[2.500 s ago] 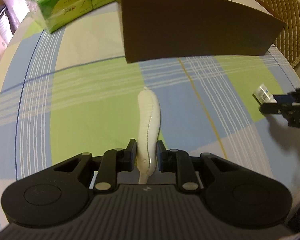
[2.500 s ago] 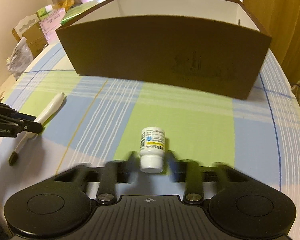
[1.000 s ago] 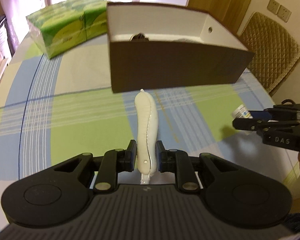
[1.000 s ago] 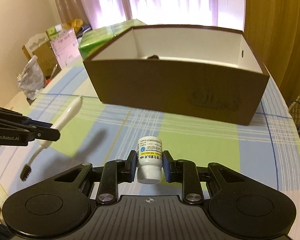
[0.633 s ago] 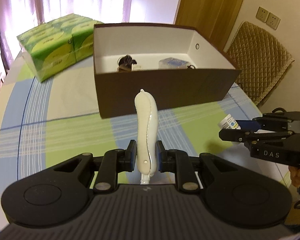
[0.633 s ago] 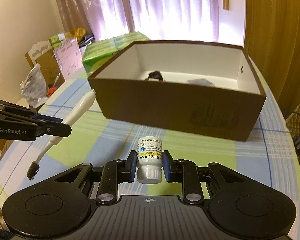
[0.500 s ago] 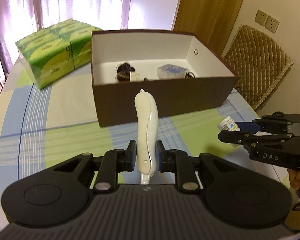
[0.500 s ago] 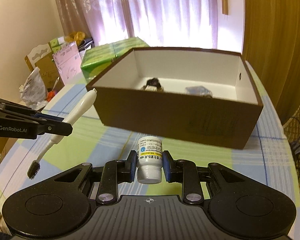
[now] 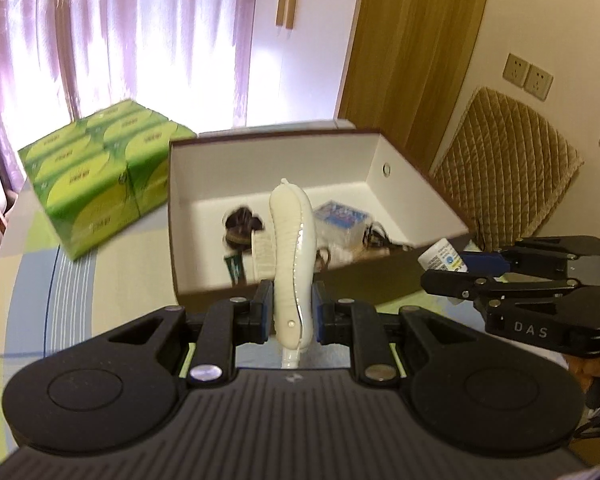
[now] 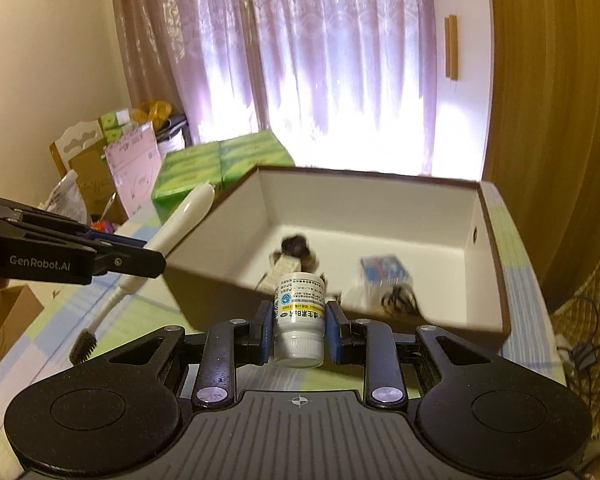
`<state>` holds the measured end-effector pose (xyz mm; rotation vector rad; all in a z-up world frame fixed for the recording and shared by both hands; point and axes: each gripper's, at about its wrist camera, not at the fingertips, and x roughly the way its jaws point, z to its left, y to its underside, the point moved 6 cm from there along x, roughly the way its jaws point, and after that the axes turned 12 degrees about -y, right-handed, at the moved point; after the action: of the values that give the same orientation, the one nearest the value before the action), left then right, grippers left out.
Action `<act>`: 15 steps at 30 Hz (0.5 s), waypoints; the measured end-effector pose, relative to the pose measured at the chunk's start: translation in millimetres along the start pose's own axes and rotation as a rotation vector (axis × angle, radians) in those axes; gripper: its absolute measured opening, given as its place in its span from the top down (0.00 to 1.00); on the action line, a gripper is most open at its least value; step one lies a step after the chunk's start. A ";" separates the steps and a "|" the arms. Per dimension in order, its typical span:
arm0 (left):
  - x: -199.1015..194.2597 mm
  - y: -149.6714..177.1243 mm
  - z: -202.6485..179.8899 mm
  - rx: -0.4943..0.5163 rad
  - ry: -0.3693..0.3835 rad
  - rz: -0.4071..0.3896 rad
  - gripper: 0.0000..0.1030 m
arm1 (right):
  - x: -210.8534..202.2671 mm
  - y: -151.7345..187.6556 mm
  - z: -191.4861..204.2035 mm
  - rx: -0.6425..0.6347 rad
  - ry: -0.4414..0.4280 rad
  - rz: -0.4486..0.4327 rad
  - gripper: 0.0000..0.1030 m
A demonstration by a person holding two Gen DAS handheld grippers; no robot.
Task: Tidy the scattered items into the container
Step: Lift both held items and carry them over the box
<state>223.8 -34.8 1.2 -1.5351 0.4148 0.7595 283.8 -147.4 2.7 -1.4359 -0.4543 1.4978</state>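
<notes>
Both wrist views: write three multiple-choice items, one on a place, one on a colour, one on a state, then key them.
1. Where does the green tissue pack stand?
A. inside the box
B. on the table beside the box
C. on the chair

2. What colour is the box inside?
A. white
B. green
C. black

3. How is the pill bottle held?
A. lying loose on the table
B. standing in the box
C. clamped in the right gripper, cap towards the camera

Key: 1 B, it sits left of the box wall; 2 A, the inner walls show white; 3 C, both pads press its sides.
</notes>
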 end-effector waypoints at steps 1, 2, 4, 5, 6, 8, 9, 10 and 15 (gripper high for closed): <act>1.5 -5.2 -0.7 0.001 0.001 -0.007 0.85 | 2.4 -4.6 -2.4 0.002 -0.002 -0.005 0.71; 3.5 -10.4 -0.9 0.002 0.001 -0.013 0.85 | 3.7 -8.8 -5.8 0.002 -0.004 -0.009 0.71; 8.4 -21.8 -0.9 0.005 0.001 -0.024 0.85 | 9.0 -17.9 -11.4 0.004 -0.005 -0.018 0.71; 11.4 -28.2 -0.5 0.006 -0.001 -0.030 0.85 | 11.6 -22.1 -14.4 0.007 -0.008 -0.021 0.71; 14.4 -33.9 0.2 0.007 -0.003 -0.035 0.85 | 14.4 -26.3 -17.4 0.011 -0.010 -0.024 0.71; 21.6 -46.4 2.3 0.004 -0.004 -0.045 0.85 | 22.2 -35.2 -23.1 0.015 -0.013 -0.028 0.71; 25.8 -52.1 3.7 0.003 -0.006 -0.047 0.85 | 26.2 -39.2 -26.0 0.016 -0.014 -0.029 0.71; 30.8 -57.5 5.3 0.002 -0.008 -0.047 0.85 | 30.3 -42.6 -29.0 0.019 -0.016 -0.028 0.71; 62.1 -77.2 14.0 -0.006 -0.037 -0.024 0.85 | 58.1 -57.8 -49.8 0.047 -0.026 -0.005 0.71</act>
<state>316.5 -0.4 16.3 -1.5274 0.3660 0.7696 360.9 -90.6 5.9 -1.3789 -0.4359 1.5153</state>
